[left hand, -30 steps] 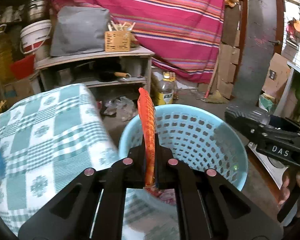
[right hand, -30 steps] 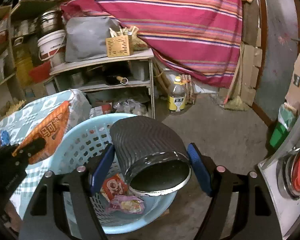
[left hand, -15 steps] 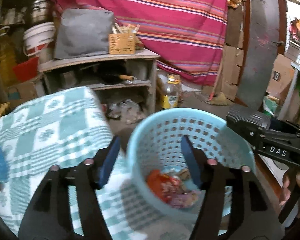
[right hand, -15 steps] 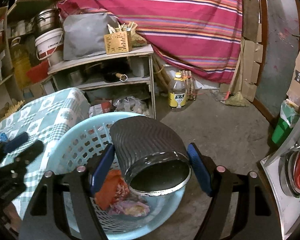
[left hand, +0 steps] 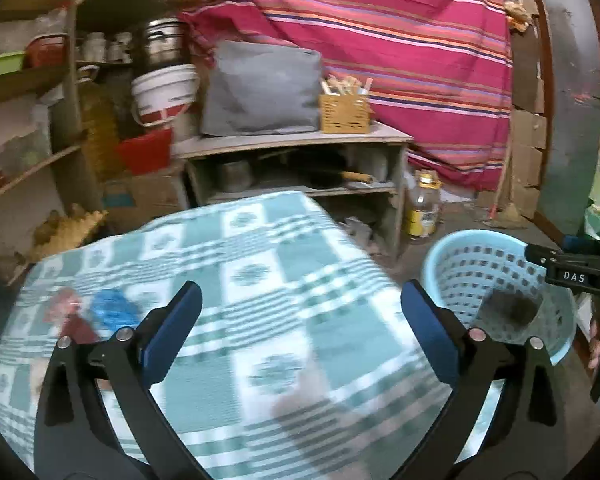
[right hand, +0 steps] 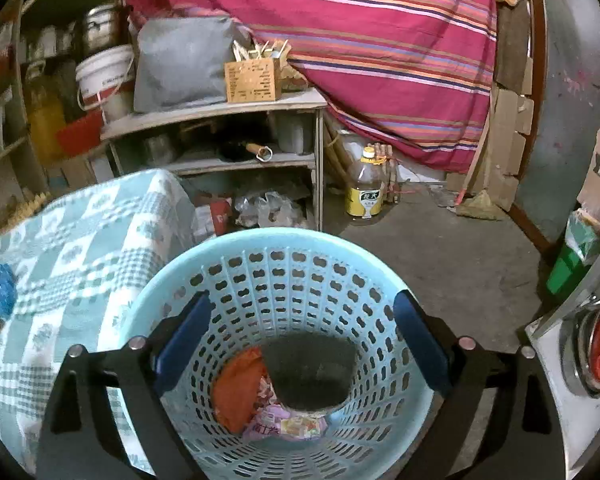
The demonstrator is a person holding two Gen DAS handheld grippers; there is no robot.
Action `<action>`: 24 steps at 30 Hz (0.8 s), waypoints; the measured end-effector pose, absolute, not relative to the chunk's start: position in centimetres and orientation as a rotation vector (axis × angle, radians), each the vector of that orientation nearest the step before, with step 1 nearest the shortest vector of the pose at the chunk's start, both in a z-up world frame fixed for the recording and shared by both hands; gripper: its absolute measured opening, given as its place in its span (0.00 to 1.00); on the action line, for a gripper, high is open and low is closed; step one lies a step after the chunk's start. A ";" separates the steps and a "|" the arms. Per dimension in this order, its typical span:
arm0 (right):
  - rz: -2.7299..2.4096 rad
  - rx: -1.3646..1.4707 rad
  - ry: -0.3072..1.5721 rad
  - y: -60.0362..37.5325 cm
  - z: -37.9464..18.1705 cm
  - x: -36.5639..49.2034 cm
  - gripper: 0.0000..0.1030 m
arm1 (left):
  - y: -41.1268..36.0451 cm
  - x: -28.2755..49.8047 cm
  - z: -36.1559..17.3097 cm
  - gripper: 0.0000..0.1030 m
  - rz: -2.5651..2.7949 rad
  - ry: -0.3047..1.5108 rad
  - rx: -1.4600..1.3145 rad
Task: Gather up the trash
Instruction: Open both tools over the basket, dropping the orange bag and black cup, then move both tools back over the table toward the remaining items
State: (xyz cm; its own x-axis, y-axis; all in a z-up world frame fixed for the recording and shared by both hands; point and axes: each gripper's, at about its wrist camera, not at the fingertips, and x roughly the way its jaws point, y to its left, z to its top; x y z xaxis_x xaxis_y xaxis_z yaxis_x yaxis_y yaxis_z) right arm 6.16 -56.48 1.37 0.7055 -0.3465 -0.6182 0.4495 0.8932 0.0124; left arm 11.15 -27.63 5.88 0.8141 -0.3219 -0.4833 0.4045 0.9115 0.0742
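Note:
My left gripper (left hand: 300,292) hangs over the green checked table (left hand: 260,280), jaws opening wide with nothing between them. A blue wrapper (left hand: 112,308) and a reddish wrapper (left hand: 70,312) lie on the cloth, left of its left finger. My right gripper (right hand: 303,300) is above the light blue basket (right hand: 268,236), jaws opening and nothing between them. In the basket lie a black ribbed cup (right hand: 312,372), an orange wrapper (right hand: 238,388) and a pink wrapper (right hand: 284,426). The left wrist view shows the basket (left hand: 460,236) at right with the cup (left hand: 508,308) inside.
A wooden shelf unit (right hand: 220,112) with a grey bag and a slatted box stands behind the table. An oil bottle (right hand: 366,192) sits on the concrete floor beside it. A striped cloth hangs at the back. A green bin (right hand: 568,272) and a metal surface with a red knob are at the right.
The left gripper let the orange wrapper drop into the basket, opened and swung left over the table. The right gripper released the black cup, which now lies in the basket.

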 end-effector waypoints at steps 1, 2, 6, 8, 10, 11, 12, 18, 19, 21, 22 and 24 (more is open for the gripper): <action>-0.454 0.149 0.659 -56.0 1.4 6.4 0.88 | -26.4 11.3 6.1 0.94 -0.377 0.477 0.170; -0.457 0.143 0.661 -55.8 1.4 6.5 0.88 | -25.2 11.5 6.3 0.95 -0.365 0.473 0.162; -0.438 0.147 0.644 -53.5 2.2 7.0 0.88 | -21.0 12.5 6.6 0.95 -0.315 0.471 0.153; -0.419 0.128 0.629 -51.7 2.9 7.4 0.88 | -19.1 13.0 6.4 0.95 -0.283 0.466 0.159; -0.409 0.101 0.617 -49.9 3.3 8.0 0.88 | -17.5 13.5 6.2 0.95 -0.261 0.471 0.157; -0.401 0.088 0.613 -49.0 3.5 8.3 0.88 | -16.6 13.8 6.1 0.95 -0.249 0.474 0.154; -0.387 0.071 0.610 -47.8 3.6 8.6 0.88 | -15.4 14.2 5.9 0.95 -0.232 0.479 0.148; -0.278 0.037 0.603 -41.4 3.8 10.5 0.89 | -10.0 15.5 4.4 0.95 -0.160 0.502 0.107; -0.267 0.033 0.602 -40.6 3.7 10.8 0.89 | -9.4 15.8 4.2 0.95 -0.152 0.508 0.104; -0.236 0.018 0.606 -38.5 3.4 11.4 0.89 | -8.0 16.2 3.9 0.95 -0.133 0.518 0.102; -0.224 0.011 0.610 -37.6 3.3 11.8 0.89 | -7.2 16.4 3.7 0.95 -0.121 0.519 0.105; -0.203 -0.004 0.623 -35.8 2.8 12.5 0.89 | -6.2 16.5 3.7 0.95 -0.108 0.515 0.113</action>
State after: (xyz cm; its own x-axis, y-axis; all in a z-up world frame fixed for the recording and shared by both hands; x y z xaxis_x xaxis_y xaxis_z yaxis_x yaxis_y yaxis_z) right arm 12.54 -35.77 2.85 0.7931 -0.1903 -0.5787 0.1877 0.9801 -0.0650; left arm 16.51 -6.19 3.67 0.8648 -0.0747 -0.4966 0.1313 0.9881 0.0802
